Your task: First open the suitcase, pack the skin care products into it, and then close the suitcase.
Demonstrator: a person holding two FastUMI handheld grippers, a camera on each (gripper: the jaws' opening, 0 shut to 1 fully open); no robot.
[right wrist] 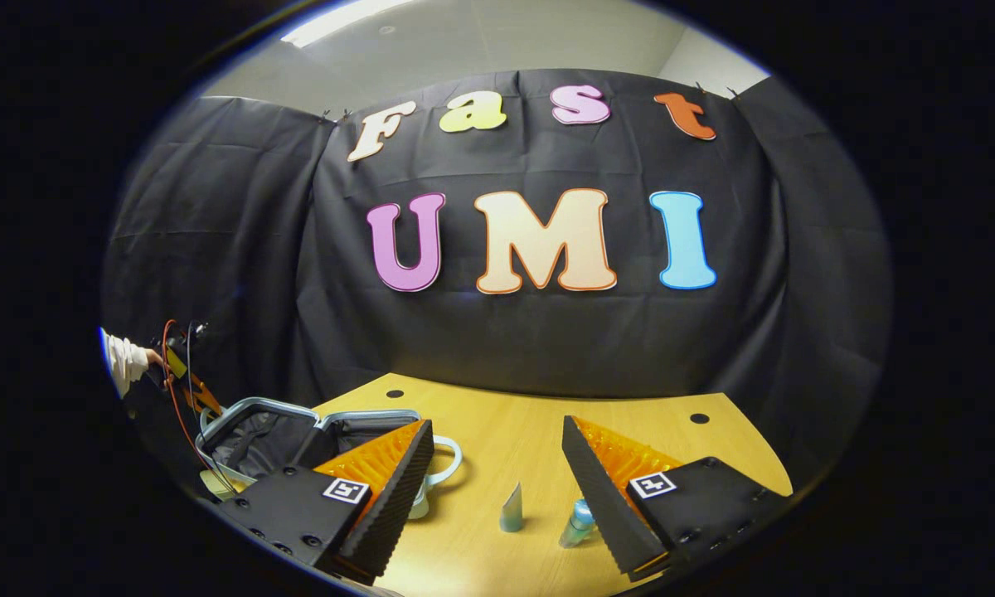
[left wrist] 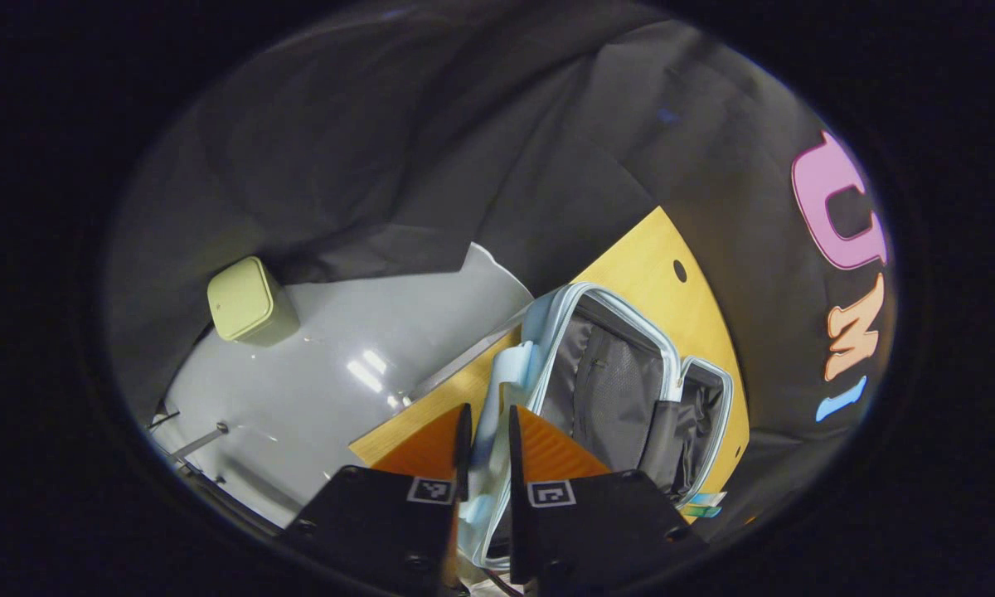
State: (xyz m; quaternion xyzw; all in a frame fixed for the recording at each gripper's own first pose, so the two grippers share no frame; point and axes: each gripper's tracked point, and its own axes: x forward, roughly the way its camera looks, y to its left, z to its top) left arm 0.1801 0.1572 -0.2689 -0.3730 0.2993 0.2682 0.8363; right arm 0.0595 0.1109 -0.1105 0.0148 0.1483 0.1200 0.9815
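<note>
A light-blue suitcase [left wrist: 622,390] lies open on the wooden table [left wrist: 663,274], its grey lining showing. My left gripper [left wrist: 489,423] is shut on the pale blue edge of one suitcase half, which runs up between the fingers. In the right gripper view the suitcase [right wrist: 257,439] sits at the table's left end, and a sleeved hand holds the left gripper [right wrist: 184,369] at its far rim. My right gripper [right wrist: 496,423] hangs open over the table with nothing in it. Just beyond its fingers stand a small tube [right wrist: 512,507] and a small blue bottle [right wrist: 579,522].
A green lidded bin [left wrist: 249,303] stands on the grey floor [left wrist: 340,373] beside the table. Black cloth walls close in the table on the far sides. Bare wood [right wrist: 630,414] stretches to the right of the suitcase.
</note>
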